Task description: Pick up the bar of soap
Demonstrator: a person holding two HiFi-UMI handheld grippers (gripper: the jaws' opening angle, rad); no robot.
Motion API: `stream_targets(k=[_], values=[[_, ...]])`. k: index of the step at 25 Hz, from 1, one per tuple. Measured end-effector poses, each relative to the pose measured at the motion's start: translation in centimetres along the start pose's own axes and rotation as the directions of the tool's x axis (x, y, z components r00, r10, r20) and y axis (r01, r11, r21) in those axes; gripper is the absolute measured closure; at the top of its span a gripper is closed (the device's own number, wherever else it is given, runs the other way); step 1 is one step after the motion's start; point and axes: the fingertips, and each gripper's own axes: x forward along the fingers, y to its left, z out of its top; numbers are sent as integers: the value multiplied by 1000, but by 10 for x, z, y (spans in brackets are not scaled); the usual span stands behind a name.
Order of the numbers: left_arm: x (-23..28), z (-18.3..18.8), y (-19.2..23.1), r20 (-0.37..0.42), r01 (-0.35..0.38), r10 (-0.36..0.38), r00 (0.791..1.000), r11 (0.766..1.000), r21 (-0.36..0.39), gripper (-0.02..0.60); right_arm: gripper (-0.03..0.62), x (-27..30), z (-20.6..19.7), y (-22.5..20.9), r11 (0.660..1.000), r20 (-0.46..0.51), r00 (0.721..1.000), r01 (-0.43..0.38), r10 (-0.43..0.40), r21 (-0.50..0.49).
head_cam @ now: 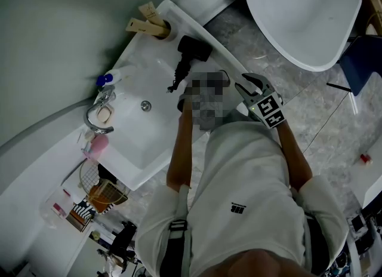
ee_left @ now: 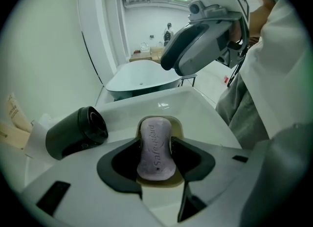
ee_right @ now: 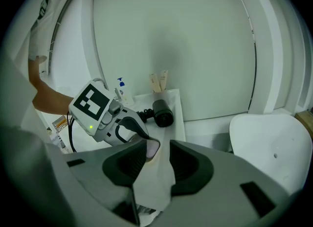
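At the left end of the white counter (head_cam: 128, 150) a chrome tap (head_cam: 94, 122) stood beside the sink basin (head_cam: 155, 129). Farther right, a black hair dryer (ee_left: 73, 134) lay on its side on the counter, just left of the left claw (ee_left: 156, 142). That claw was closed narrow on the bar of soap (ee_left: 155, 155), with 1 jaw against each long side of the pale purple bar. The bar lay lengthwise over a tan soap dish (ee_left: 177, 124). Whether the bar was lifted clear of the dish could not be told. To the right, the right claw (ee_right: 159, 147) hovered above and close to the left one. Its 2 jaws were closed on a white sheet (ee_right: 154, 182), paper or cloth, which filled the gap between them and spread wider toward the camera. Past the counter's right end, a white bathtub (head_cam: 304, 13) stood on the grey floor (head_cam: 322, 108).
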Motion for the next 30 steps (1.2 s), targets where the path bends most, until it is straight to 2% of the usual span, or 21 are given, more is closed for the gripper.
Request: stream_targets(k=[3, 8, 14, 24, 30], values=[[2, -1, -1, -37, 6, -6, 999, 1000, 11, 382, 433, 0, -1, 0, 1000, 1, 1000, -1, 1, 3], [11, -3, -4, -175, 45, -35, 984, 998, 49, 382, 433, 2, -3, 1, 1000, -1, 1000, -8, 8, 5], [16, 5, -5, -218, 54, -45, 975, 998, 36, 383, 433, 0, -4, 4, 1000, 0, 1000, -11, 11, 7], [11, 10, -6, -119, 61, -59, 991, 998, 18, 385, 433, -8, 2, -10, 1000, 21, 1000, 22, -22, 19], [7, 12, -7, -66, 68, -70, 995, 997, -24, 388, 433, -10, 2, -12, 999, 18, 999, 31, -31, 21]])
